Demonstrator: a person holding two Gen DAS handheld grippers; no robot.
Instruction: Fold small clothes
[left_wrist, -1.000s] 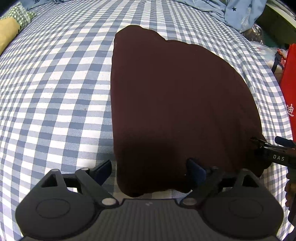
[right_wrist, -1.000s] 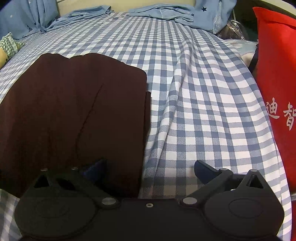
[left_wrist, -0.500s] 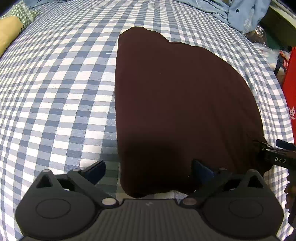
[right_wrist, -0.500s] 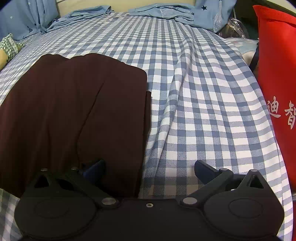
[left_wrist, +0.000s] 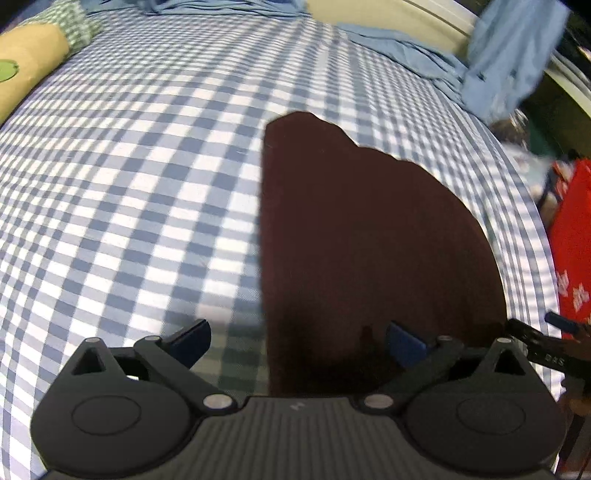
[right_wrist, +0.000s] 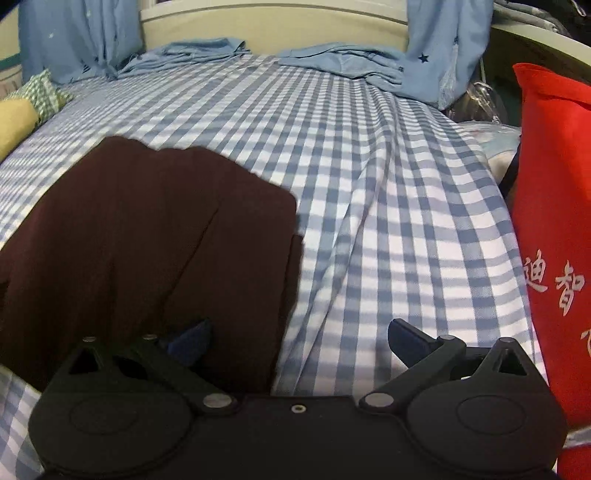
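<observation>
- Dark maroon soft knit garment (left_wrist: 369, 236) lies flat on the blue-and-white checked bedsheet (left_wrist: 129, 192), already folded into a compact slab with layered edges; at least one fold looks done.
- Left gripper (left_wrist: 297, 341): fingers spread wide, holding nothing; the garment's near-left edge runs between them, right finger over cloth, left finger over sheet.
- Right gripper (right_wrist: 301, 338): fingers wide, empty; the garment's right edge sits between them, left finger over cloth.
- Left to do, my guess: one more fold or setting it aside.

Garment (left_wrist: 369, 236) dark maroon, plain. Sheet (left_wrist: 129, 166) blue-white gingham. Bag (right_wrist: 550, 221) at 3 o'clock red, white characters; clothes (right_wrist: 332, 61) at 12 light blue.
</observation>
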